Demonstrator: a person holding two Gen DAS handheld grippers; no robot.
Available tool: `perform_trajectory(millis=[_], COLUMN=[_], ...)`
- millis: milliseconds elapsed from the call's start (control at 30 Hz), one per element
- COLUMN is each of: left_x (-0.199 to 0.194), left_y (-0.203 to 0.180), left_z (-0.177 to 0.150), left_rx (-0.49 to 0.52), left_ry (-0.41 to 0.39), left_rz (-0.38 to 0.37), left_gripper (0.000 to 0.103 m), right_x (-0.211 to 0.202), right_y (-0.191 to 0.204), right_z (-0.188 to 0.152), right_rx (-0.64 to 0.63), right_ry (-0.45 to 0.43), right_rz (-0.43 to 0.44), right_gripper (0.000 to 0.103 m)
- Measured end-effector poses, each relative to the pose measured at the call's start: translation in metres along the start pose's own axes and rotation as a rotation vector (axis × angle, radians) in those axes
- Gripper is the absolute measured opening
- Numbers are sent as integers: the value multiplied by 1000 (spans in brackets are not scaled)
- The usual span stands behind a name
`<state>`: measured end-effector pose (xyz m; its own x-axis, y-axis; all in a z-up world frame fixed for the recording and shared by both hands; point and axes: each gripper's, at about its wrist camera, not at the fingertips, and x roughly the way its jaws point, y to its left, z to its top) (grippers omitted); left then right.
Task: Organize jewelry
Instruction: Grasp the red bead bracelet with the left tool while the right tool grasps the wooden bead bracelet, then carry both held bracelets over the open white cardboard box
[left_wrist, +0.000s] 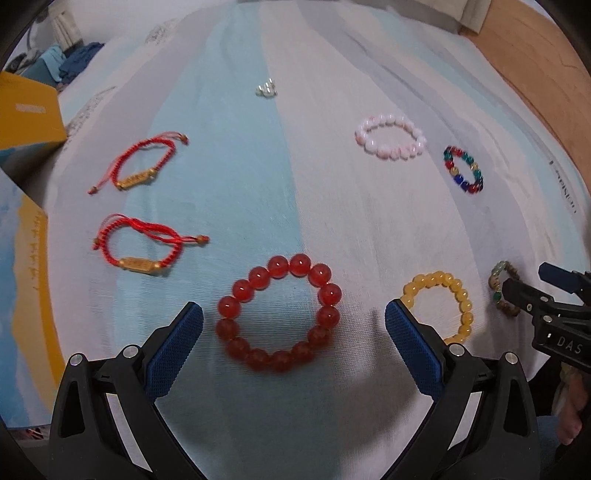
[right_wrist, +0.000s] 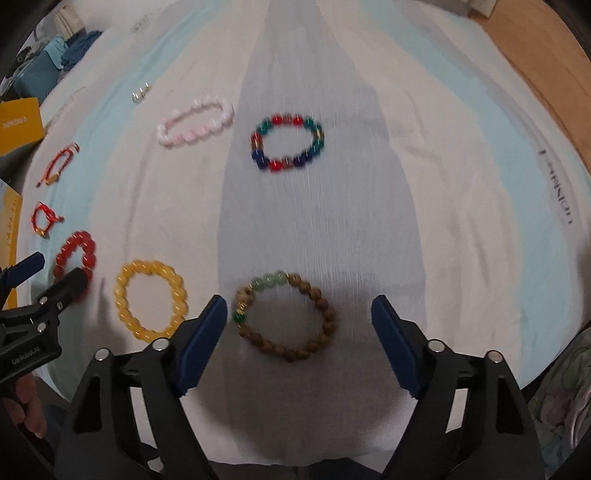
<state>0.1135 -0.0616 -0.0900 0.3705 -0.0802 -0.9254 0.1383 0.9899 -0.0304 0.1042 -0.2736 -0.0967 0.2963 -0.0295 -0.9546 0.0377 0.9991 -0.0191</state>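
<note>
Left wrist view, left hand-held gripper (left_wrist: 293, 319) open over red bracelet (left_wrist: 279, 312) on bed (left_wrist: 332, 229), right hand-held gripper (right_wrist: 299, 314) open over wooden bracelet (right_wrist: 286, 317), yellow bracelet (right_wrist: 149, 299) between them.

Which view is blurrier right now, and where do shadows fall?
Right wrist view: blurrier, with the multicoloured glass-bead bracelet smeared and a shadow under the brown wooden-bead bracelet. Left wrist view: sharper, with shadow around the big red bead bracelet; fisheye bends both.
</note>
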Motion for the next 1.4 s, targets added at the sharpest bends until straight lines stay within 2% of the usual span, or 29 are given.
perform_trajectory(millis=[267,433,533,600,733,800,900,1000,1133,1200,1333,1400], left_x=[22,25,25,21,18,17,14,11,3,-1,-10,-8], left_y=[1,5,9,12,18,23,31,40,39,42,47,49], left_z=[1,2,2,0,-4,-6,-7,-9,-11,-13,-11,-14], left_rx=[2,-3,-5,0,-5,-6,-27,-40,-32,-29,-33,-42], left_ry=[65,78,78,76,73,74,71,64,51,42,25,37], left_rz=[-8,-16,-14,-14,-36,-46,-63,-94,-79,-75,-56,-69], left_gripper=[95,88,77,66,54,42,26,26,23,13,13,12], right_x=[22,27,28,31,30,30,31,31,22,17,9,7], right_y=[-3,-7,-12,-15,-21,-26,-34,-44,-44,-48,-51,-52], right_z=[-3,-3,-3,1,-1,-3,-3,-5,-13,-11,-12,-14], right_rx=[6,26,37,42,51,52,57,76,89,93,96,96], right_ry=[74,79,78,77,72,70,66,61,50,46,32,28], right_rz=[34,52,60,66,80,97,110,128,139,143,147,145], right_gripper=[66,53,43,36,23,15,11,9,8,8,7,7])
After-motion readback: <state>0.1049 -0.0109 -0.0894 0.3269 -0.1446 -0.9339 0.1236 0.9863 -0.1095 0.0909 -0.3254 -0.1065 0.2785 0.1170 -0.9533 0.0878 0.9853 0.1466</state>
